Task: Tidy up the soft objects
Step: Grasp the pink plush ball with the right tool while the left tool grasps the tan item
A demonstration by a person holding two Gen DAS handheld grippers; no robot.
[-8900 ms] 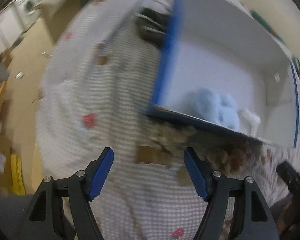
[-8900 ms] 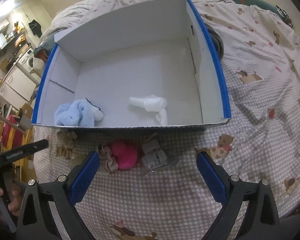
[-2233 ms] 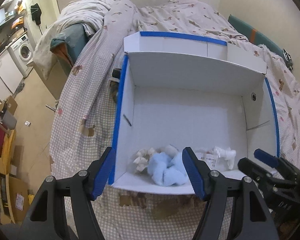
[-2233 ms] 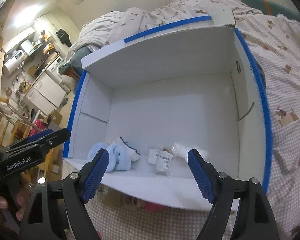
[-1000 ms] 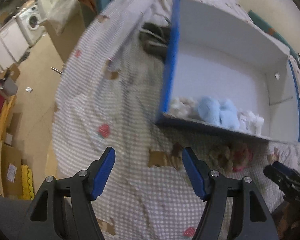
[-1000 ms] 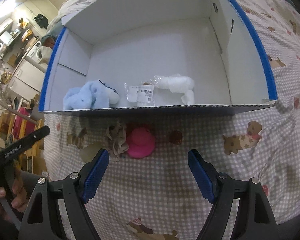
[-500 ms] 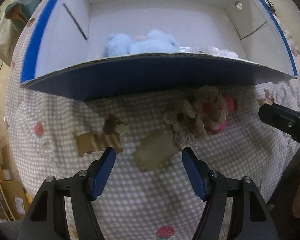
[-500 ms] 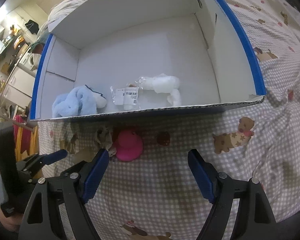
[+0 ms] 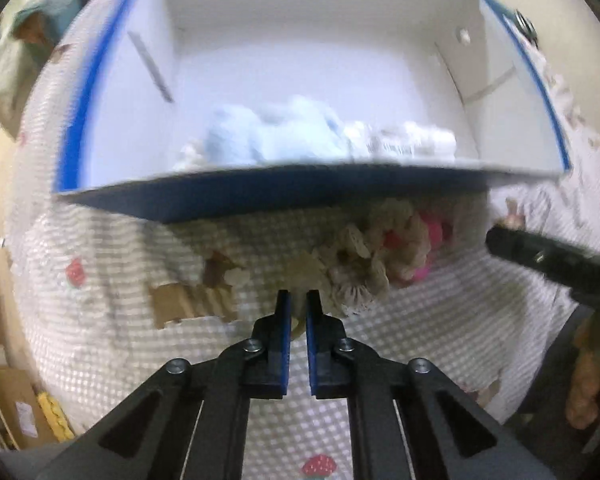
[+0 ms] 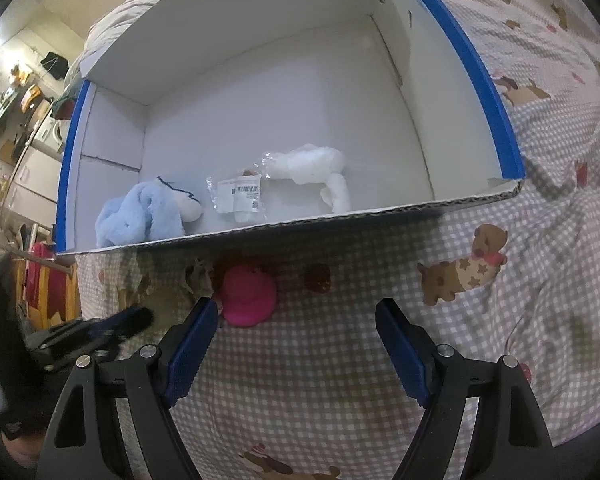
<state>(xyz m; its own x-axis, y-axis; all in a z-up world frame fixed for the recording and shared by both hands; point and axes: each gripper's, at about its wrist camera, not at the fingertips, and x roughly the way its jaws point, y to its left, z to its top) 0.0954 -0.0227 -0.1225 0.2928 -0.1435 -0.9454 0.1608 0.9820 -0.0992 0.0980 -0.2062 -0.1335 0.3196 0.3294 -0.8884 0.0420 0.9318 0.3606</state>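
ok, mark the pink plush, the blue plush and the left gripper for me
pink plush (image 10: 249, 297), right wrist view, centre of its body.
blue plush (image 10: 142, 216), right wrist view, middle of the fluffy body, inside the box.
left gripper (image 9: 297, 304), left wrist view, between the nearly closed fingertips.

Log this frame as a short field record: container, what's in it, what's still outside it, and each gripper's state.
container: white box with blue edges, open top, on the checked bedspread
inside: light blue plush, bagged item with barcode label, white plush
outside: pink plush and beige crocheted piece, by the box's near wall
left gripper: nearly shut on a beige tab of the crocheted piece
right gripper: open, empty
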